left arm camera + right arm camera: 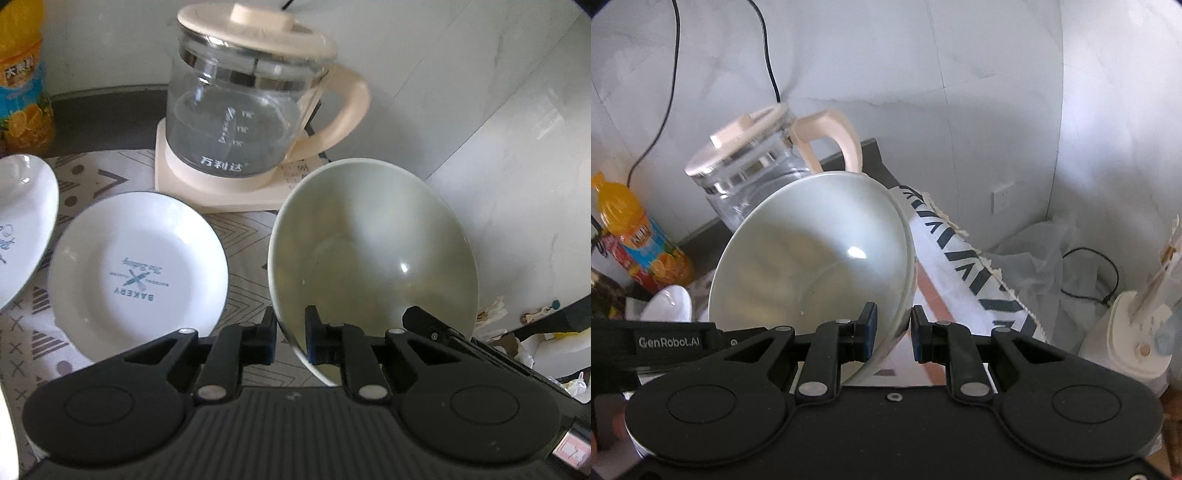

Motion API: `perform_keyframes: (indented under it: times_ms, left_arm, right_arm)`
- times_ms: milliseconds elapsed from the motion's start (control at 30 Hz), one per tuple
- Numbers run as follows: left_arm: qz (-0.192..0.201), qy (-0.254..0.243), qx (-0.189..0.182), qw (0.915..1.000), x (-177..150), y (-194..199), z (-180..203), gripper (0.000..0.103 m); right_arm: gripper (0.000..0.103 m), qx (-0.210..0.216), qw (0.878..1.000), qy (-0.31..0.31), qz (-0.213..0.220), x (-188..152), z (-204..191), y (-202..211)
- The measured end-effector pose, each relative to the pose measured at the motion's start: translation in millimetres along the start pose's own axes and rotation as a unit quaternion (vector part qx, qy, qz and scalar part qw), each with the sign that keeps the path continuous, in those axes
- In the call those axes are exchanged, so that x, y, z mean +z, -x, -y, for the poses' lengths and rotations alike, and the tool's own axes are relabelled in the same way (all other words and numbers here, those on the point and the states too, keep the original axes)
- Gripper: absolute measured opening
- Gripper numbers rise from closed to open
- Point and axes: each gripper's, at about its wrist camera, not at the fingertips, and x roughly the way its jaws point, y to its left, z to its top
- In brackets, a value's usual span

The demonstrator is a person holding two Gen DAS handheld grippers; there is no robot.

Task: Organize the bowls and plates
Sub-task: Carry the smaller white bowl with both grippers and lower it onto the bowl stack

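A pale green bowl hangs tilted above the table, its inside facing both cameras. My left gripper is shut on its left rim, one finger inside and one outside. In the right wrist view the same bowl has my right gripper shut on its right rim. A white plate printed BAKERY lies on the patterned tablecloth, left of the bowl. A second white plate sits at the far left, partly cut off.
A glass kettle with a cream lid and handle stands on its base just behind the bowl. An orange juice bottle stands at the back left by the wall. The tablecloth hangs over the table's right edge, with clutter on the floor beyond.
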Motion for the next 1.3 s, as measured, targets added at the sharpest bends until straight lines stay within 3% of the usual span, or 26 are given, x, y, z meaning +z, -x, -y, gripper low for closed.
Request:
perform_keyframes:
  times_ms: [533, 767, 1067, 1300]
  left_arm:
    - [0.011, -0.012, -0.011, 0.9998, -31.4, 70.6, -37.2, 0.013]
    - [-0.001, -0.01, -0.016, 0.9998, -48.0, 86.7, -55.8, 0.014]
    - [0.016, 0.007, -0.042, 0.999, -64.2, 107.2, -84.8, 0.014]
    - [0.007, 0.023, -0.038, 0.999, -80.4, 112.7, -104.9, 0.014]
  right_arm:
    - [0.019, -0.004, 1.0, 0.0, 0.026, -37.5, -47.3, 58.5]
    - [0.019, -0.013, 1.0, 0.002, 0.022, -58.5, -63.6, 70.2]
    - [0.019, -0.032, 0.999, 0.031, 0.007, -88.2, -87.5, 76.4]
    - [0.019, -0.034, 0.998, 0.047, -0.001, -101.3, -102.8, 77.9]
